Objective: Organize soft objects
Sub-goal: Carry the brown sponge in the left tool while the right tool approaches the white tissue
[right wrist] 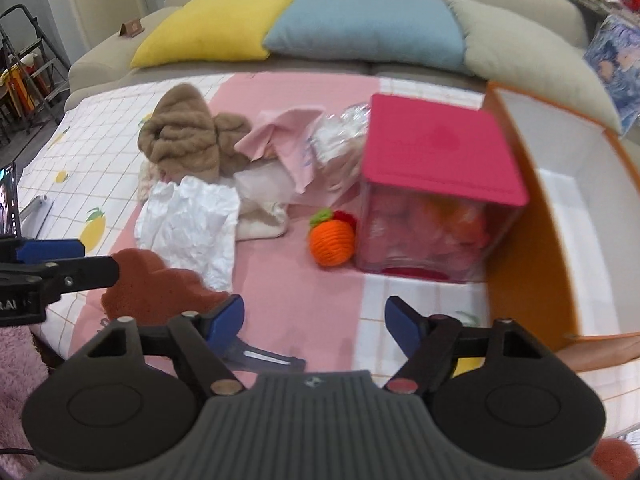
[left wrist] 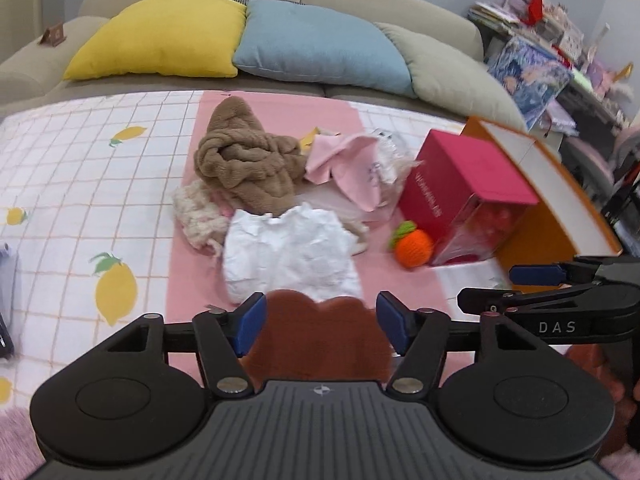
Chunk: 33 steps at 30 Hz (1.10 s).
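A rust-brown fuzzy cloth (left wrist: 320, 332) lies at the table's near edge between the open fingers of my left gripper (left wrist: 320, 322); it also shows in the right wrist view (right wrist: 156, 284). Whether the pads touch it I cannot tell. My right gripper (right wrist: 314, 320) is open and empty above the pink mat. Beyond lie a white crumpled cloth (left wrist: 288, 252), a tan fleece cloth (left wrist: 244, 160), a pink cloth (left wrist: 348, 164) and an orange knitted ball (left wrist: 414, 248). An open orange box (right wrist: 560, 200) with a white inside stands at the right.
A pink-lidded clear box (right wrist: 436, 184) stands beside the orange box. A sofa with yellow (left wrist: 160, 36), blue (left wrist: 320, 44) and beige (left wrist: 452, 68) cushions runs behind the table. A phone (right wrist: 10, 200) stands at the left edge. Cluttered shelves (left wrist: 560, 40) are at the far right.
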Each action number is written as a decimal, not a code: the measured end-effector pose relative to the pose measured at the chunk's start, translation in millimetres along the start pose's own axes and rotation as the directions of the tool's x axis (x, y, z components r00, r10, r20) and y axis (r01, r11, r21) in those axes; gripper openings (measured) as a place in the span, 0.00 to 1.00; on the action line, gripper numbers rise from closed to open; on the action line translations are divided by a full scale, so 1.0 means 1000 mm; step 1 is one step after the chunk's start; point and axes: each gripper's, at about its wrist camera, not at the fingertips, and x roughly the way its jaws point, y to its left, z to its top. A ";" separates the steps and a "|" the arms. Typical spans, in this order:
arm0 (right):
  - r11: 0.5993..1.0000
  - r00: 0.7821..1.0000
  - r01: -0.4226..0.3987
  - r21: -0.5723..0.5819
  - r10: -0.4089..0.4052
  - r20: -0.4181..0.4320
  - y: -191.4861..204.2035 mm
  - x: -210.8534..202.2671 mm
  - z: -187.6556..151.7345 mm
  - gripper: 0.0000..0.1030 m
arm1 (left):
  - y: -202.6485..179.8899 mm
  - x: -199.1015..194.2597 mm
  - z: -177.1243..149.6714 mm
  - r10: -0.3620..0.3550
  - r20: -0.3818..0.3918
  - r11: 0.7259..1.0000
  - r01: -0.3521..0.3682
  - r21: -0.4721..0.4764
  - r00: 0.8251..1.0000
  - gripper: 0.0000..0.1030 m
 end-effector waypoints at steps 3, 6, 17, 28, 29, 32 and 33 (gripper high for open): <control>0.999 0.999 -0.051 0.002 0.051 -0.016 0.010 0.012 -0.002 0.74 | 0.010 0.010 -0.002 0.032 -0.020 0.999 -0.033 -0.034 0.999 0.83; 0.997 0.997 -0.079 -0.020 0.078 -0.028 0.022 0.024 -0.005 0.69 | 0.023 0.025 -0.007 0.021 -0.073 0.996 -0.027 -0.080 0.997 0.85; 0.994 0.987 -0.105 -0.040 0.100 -0.124 0.039 0.054 -0.011 0.56 | 0.047 0.062 -0.014 -0.088 -0.155 0.965 0.045 -0.259 0.984 0.86; 0.997 0.991 -0.070 -0.035 0.066 -0.117 0.036 0.062 -0.011 0.55 | 0.051 0.059 -0.019 -0.221 -0.153 0.924 0.156 -0.350 0.963 0.75; 0.997 0.991 -0.066 -0.033 0.062 -0.116 0.035 0.061 -0.012 0.55 | 0.049 0.052 -0.017 -0.234 -0.135 0.921 0.175 -0.349 0.963 0.73; 0.998 0.991 -0.053 -0.015 0.051 -0.120 0.029 0.062 -0.012 0.56 | 0.036 0.035 -0.011 -0.246 -0.094 0.929 0.206 -0.308 0.965 0.65; 0.999 0.991 -0.049 -0.010 0.048 -0.122 0.028 0.062 -0.012 0.56 | 0.031 0.032 -0.009 -0.258 -0.082 0.929 0.224 -0.294 0.963 0.65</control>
